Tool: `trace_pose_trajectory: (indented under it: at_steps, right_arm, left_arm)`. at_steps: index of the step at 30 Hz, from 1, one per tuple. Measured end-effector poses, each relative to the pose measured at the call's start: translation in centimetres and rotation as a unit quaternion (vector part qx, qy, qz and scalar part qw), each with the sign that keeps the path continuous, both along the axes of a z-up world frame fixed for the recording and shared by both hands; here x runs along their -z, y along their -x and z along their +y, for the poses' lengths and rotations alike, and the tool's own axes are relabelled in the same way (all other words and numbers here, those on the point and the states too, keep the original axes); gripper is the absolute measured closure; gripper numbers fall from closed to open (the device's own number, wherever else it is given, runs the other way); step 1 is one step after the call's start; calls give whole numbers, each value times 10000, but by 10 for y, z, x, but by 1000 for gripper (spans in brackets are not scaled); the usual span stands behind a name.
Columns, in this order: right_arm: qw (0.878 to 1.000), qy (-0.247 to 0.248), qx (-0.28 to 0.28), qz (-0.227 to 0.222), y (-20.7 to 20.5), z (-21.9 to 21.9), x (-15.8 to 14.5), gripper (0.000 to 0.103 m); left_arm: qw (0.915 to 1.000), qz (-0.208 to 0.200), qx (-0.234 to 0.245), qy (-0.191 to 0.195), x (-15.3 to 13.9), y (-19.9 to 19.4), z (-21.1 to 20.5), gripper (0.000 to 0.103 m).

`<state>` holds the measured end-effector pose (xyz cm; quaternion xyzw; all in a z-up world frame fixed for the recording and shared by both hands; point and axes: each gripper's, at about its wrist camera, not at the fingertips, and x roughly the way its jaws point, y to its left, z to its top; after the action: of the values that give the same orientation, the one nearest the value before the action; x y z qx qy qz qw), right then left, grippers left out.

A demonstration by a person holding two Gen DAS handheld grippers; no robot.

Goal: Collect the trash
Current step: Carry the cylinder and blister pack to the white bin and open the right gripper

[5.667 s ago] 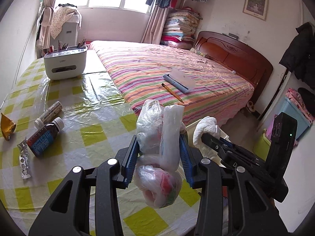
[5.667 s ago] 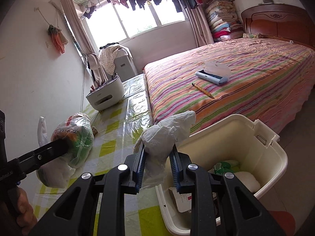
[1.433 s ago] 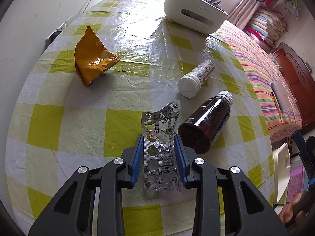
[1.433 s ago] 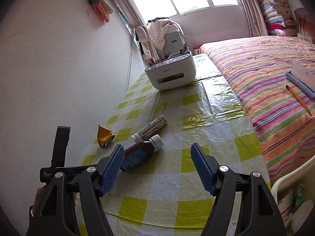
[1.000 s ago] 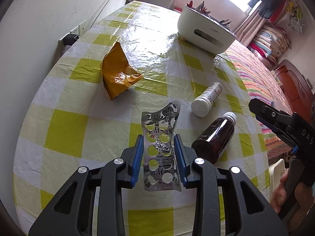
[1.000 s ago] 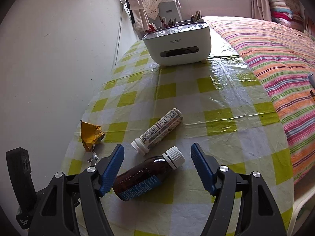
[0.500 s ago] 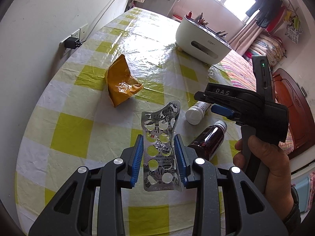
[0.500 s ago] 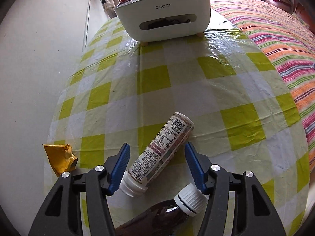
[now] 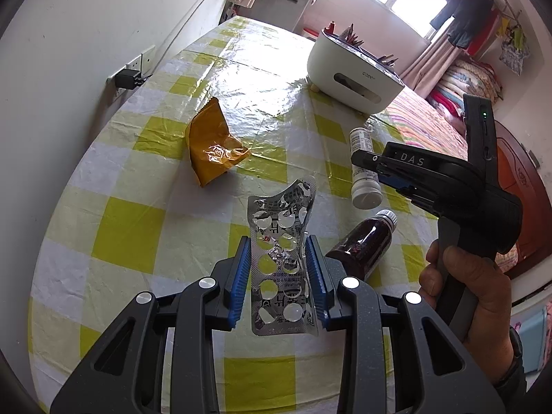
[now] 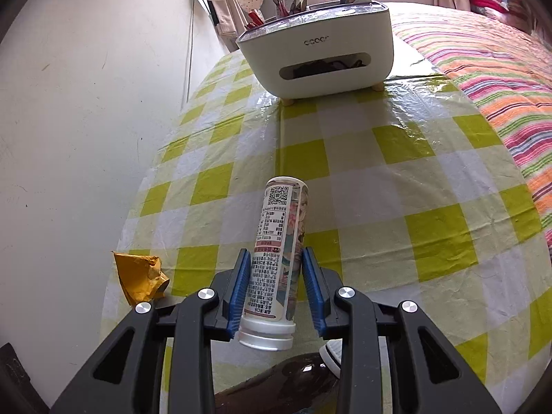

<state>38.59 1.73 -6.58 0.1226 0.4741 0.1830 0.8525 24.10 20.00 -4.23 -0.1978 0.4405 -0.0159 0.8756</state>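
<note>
My left gripper (image 9: 277, 245) is shut on a silver blister pack (image 9: 283, 214), held upright above the yellow-checked table (image 9: 138, 241). A white labelled tube (image 10: 281, 220) lies on the cloth, cap end toward the camera. My right gripper (image 10: 276, 255) straddles the tube, its jaws closing, and the blue pads touch the tube's sides. In the left wrist view a hand (image 9: 465, 286) holds the right gripper (image 9: 386, 169) over the tube (image 9: 364, 186). A brown bottle with a white cap (image 9: 362, 245) lies beside the tube. A crumpled orange wrapper (image 9: 210, 148) lies further left.
A white desk organiser (image 10: 317, 48) full of pens stands at the far end of the table. A striped bed (image 10: 500, 79) runs along the right edge. The wall with a plugged socket (image 9: 129, 77) borders the left side. The brown bottle (image 10: 283, 376) lies just under my right gripper.
My right gripper moved in over the white tube, lowered, and its jaws narrowed from wide apart to touching it. The left gripper kept still with the blister pack.
</note>
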Motion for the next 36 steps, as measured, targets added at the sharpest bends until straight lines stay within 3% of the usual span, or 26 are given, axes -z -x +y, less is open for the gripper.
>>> trace_pose_trajectory:
  at_steps: [10, 21, 36]
  right_arm:
    - [9961, -516, -162, -692, 72, -68, -40, 73]
    - [9949, -525, 180, -837, 155, -160, -12, 73]
    - [9827, -616, 911, -1489, 206, -230, -2, 73]
  left_arm:
    - [9997, -211, 122, -24, -7, 10, -17, 72]
    - [9984, -453, 339, -17, -13, 28, -55, 72]
    - [9870, -1036, 1226, -4, -35, 37, -158, 72]
